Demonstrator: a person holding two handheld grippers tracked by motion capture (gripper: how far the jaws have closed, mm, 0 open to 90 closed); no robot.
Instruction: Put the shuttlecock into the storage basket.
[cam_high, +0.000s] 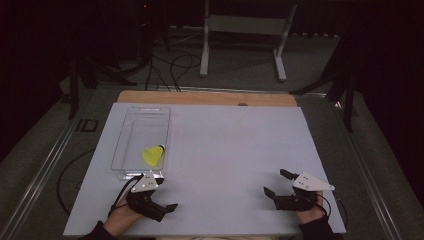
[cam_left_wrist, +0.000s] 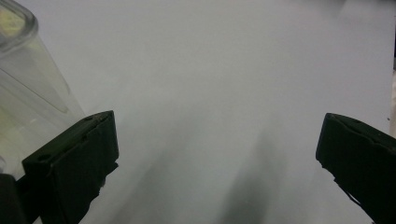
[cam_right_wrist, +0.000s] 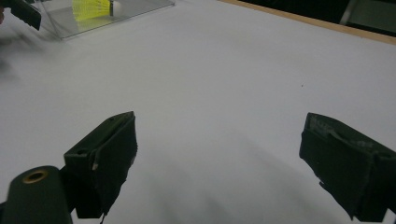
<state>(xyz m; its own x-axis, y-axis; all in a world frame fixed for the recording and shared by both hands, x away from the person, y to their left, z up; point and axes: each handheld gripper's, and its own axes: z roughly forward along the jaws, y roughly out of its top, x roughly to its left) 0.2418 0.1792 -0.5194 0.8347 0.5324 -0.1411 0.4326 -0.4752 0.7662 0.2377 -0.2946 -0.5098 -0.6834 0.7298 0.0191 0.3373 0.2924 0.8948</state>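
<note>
A yellow shuttlecock with a white cork lies inside a clear plastic box on the left half of the white sheet; the right gripper view shows the shuttlecock far off at top left. My left gripper rests on the sheet just in front of the box's near end, open, with nothing between its fingers. The box's rounded corner sits beside the left finger in the left gripper view. My right gripper lies near the front right of the sheet, open and empty.
The white sheet covers a wooden table whose far edge shows. Beyond it stand a white frame and cables on a grey floor. Dark stands flank the table on both sides.
</note>
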